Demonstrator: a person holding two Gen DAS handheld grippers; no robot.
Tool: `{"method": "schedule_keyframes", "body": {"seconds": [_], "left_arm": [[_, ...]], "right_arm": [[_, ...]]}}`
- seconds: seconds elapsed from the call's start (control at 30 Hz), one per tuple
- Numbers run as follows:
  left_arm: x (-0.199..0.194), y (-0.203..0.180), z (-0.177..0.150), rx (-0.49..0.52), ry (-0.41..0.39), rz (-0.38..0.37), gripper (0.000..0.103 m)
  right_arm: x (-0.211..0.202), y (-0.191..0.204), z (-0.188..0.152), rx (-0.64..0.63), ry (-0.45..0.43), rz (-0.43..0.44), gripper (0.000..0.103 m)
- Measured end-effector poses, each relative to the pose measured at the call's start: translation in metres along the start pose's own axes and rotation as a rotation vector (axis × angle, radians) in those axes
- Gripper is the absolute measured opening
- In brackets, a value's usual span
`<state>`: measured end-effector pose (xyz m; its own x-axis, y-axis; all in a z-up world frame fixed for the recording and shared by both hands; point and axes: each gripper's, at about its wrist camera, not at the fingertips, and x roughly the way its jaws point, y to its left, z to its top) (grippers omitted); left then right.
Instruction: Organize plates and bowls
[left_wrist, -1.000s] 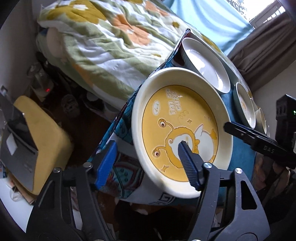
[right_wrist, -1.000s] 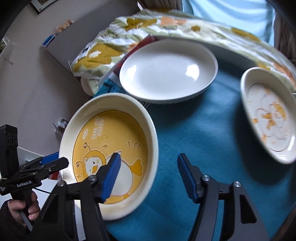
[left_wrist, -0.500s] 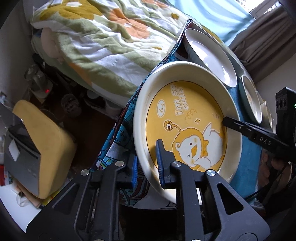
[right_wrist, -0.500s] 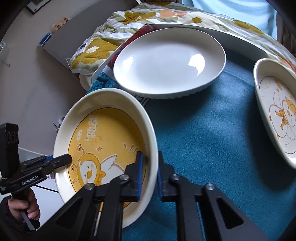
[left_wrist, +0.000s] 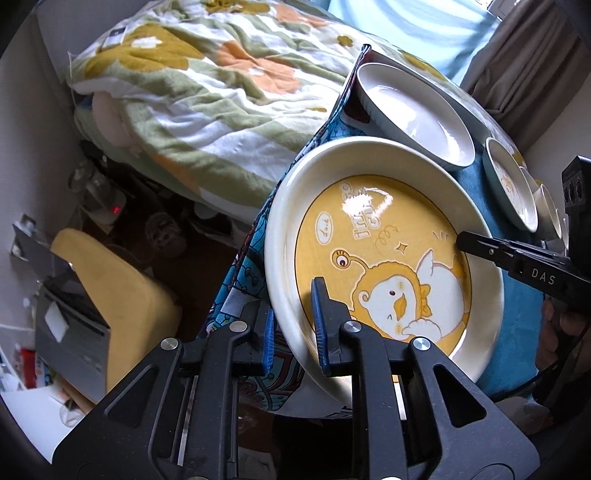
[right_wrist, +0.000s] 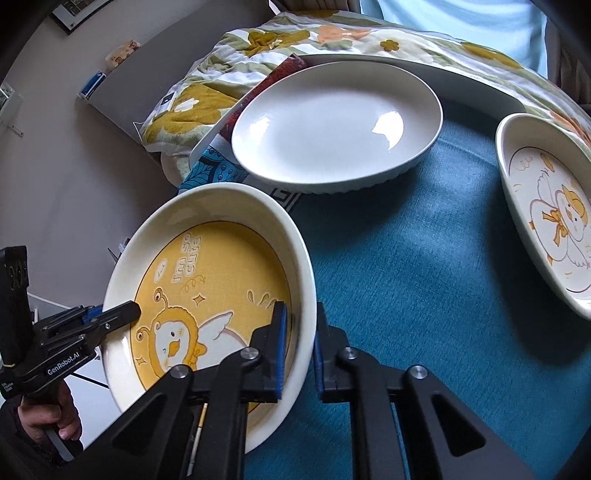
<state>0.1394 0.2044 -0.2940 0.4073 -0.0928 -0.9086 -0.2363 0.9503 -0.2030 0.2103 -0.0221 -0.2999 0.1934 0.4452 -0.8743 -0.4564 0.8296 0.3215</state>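
Two grippers have hold of the same dish: the left gripper (left_wrist: 293, 325) pinches the near-left rim of the yellow cartoon plate (left_wrist: 384, 258), one blue pad under the rim and the other inside it, while the right gripper (right_wrist: 299, 347) clamps the opposite rim the same way, its pads pressed against the cream wall from both sides. Both sets of jaws closed onto that rim within the last second. The plate sits at the near corner of the table, on the blue tablecloth (right_wrist: 424, 295), and part of it overhangs the edge. A hand (right_wrist: 48, 424) grips the left tool's handle low in the right wrist view. Just beyond the yellow plate rests a plain white oval dish (right_wrist: 332, 125), empty and glossy, close to it though I cannot tell whether they touch. Off to the right, well apart, lies a white duck plate (right_wrist: 546, 218) with a yellow bow drawn on it. Behind the table a floral blanket (left_wrist: 207, 85) in green, white and orange is heaped up, and past that hang a pale blue curtain (left_wrist: 413, 26) and a brown drape (left_wrist: 524, 62).
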Motion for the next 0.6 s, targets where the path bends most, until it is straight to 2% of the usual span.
{"method": "schedule_keyframes", "body": {"seconds": [0.3, 0.5, 0.6], "left_arm": [[-0.023, -0.013, -0.003, 0.053, -0.064, 0.005, 0.015], [-0.045, -0.04, 0.0, 0.143, -0.122, -0.002, 0.015], [-0.054, -0.062, 0.002, 0.204, -0.143, -0.028, 0.015]], "right_arm": [[-0.02, 0.005, -0.01, -0.022, -0.094, -0.016, 0.012], [-0.047, 0.0, -0.029, 0.022, -0.176, -0.044, 0.012], [-0.069, -0.006, -0.043, 0.064, -0.219, -0.077, 0.012]]}}
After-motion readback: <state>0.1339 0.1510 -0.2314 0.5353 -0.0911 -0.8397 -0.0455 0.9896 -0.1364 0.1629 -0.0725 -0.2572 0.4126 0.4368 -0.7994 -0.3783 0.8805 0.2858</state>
